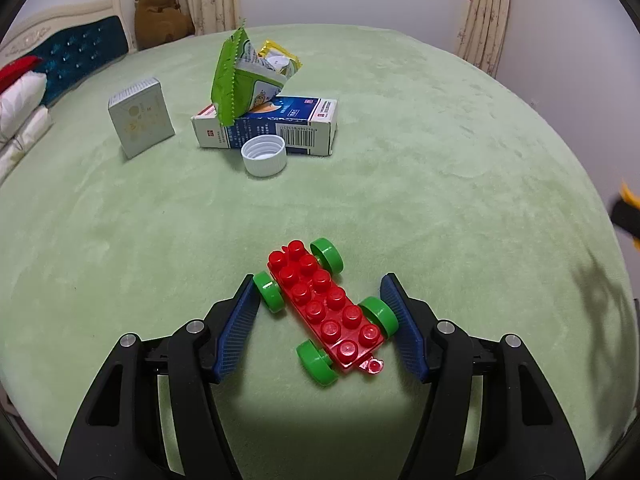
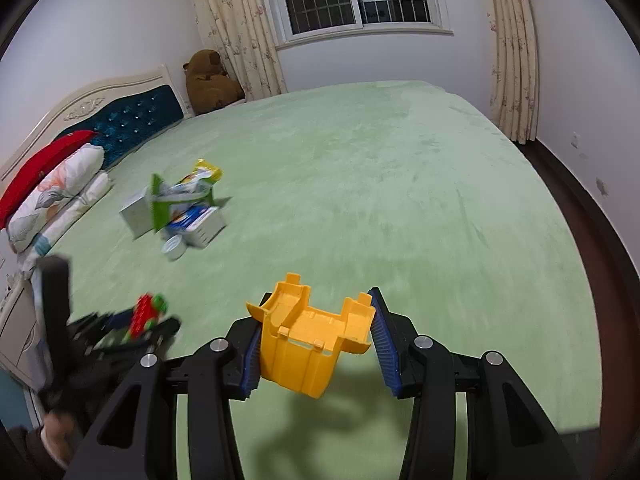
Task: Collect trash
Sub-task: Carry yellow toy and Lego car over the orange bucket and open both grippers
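A pile of trash lies on the green bed: a green snack wrapper, a yellow packet, a blue and white carton, a white bottle cap and a grey box. The pile also shows blurred in the right wrist view. My left gripper is open around a red toy car base with green wheels, which rests on the bed. My right gripper holds a yellow plastic toy shell above the bed, fingers against its sides.
The green blanket covers the whole bed. Pillows and a blue headboard are at the left. A brown teddy bear sits in the far corner. Dark floor runs along the bed's right edge.
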`<state>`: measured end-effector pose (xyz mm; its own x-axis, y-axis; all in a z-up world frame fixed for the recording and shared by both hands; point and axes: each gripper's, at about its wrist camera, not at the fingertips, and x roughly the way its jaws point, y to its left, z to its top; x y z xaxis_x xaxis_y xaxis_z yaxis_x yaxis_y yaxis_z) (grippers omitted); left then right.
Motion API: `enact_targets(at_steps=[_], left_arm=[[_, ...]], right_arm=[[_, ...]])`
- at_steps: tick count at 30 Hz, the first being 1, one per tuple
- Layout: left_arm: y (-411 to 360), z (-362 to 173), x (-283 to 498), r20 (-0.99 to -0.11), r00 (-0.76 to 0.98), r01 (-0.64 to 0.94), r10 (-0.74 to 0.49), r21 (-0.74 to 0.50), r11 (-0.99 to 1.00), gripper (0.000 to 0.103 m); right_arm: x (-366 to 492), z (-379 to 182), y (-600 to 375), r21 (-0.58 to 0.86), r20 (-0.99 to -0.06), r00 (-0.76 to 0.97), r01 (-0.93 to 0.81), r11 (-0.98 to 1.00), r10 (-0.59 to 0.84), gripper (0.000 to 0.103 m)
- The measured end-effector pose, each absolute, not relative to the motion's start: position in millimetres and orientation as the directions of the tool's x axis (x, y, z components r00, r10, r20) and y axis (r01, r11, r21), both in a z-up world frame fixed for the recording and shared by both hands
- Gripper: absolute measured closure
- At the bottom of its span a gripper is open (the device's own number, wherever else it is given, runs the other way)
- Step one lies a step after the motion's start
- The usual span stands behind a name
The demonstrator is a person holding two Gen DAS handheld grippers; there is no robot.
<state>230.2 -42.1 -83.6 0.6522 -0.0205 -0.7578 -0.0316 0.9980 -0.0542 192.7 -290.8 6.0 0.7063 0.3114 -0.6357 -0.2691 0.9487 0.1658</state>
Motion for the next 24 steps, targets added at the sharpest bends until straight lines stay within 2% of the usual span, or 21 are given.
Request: enact_targets(at_steps=[6, 16, 24], left_arm=[[-29, -79, 219, -0.763, 0.639, 0.003, -0.094, -0.120, 0.993, 0.042], [-43, -76, 210, -0.763, 0.646, 0.024, 0.004, 0.025, 0.999, 0.042], [-48, -63, 185, -0.733, 0.680, 0.045, -0.014, 0.023, 0.999, 0.042]], right_arm=[[138, 0, -293, 0.166, -0.638, 0.696, -0.295, 0.941, 0.331, 0.057], [96, -14, -279, 0.189, -0.648, 0.675, -0.306, 0.933, 0.353, 0.057], [70, -11, -276, 0.196, -0.647, 0.677, -0.295, 0.935, 0.350, 0.057]])
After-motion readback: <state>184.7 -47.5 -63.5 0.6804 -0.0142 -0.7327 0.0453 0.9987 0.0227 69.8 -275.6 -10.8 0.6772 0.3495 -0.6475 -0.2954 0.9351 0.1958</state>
